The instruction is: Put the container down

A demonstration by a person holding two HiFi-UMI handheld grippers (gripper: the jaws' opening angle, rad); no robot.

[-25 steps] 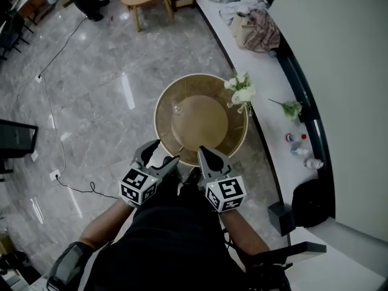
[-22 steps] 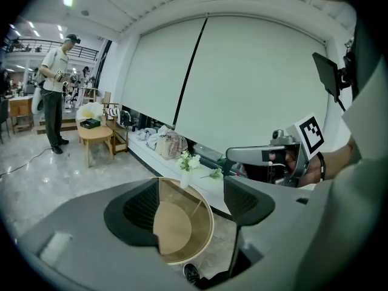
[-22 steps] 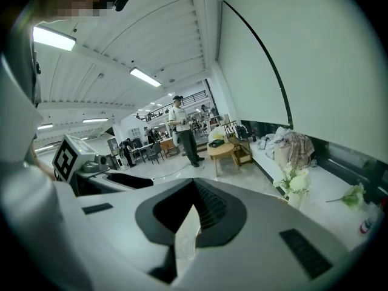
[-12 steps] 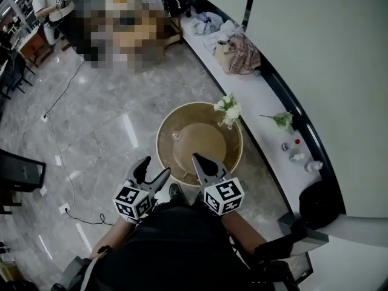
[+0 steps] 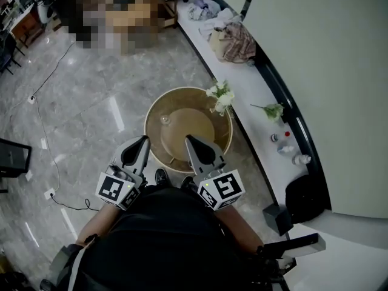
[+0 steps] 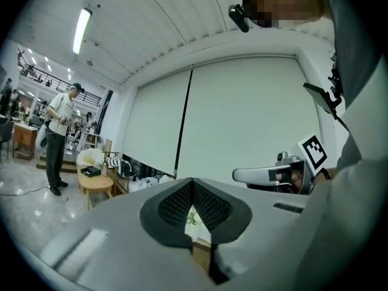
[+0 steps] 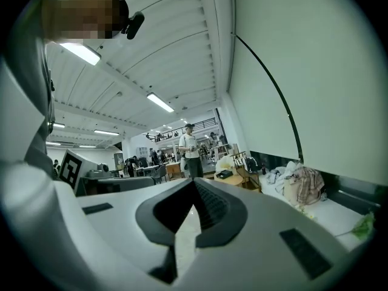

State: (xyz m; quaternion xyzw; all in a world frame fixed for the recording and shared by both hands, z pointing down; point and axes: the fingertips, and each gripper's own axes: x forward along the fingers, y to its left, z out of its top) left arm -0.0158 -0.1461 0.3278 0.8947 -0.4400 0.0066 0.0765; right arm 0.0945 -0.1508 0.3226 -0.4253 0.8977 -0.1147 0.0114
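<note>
- Container (image 5: 182, 99) stays on the floor (image 5: 91, 114); your left gripper (image 5: 144, 139) and right gripper (image 5: 188, 138) sit higher above it than before.
- Left jaws have just closed together on nothing; right jaws are together, empty.

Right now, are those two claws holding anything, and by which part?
Nothing is held. The left gripper, whose jaws have just been closing, and the right gripper are shut and empty, clear of the round container.
</note>
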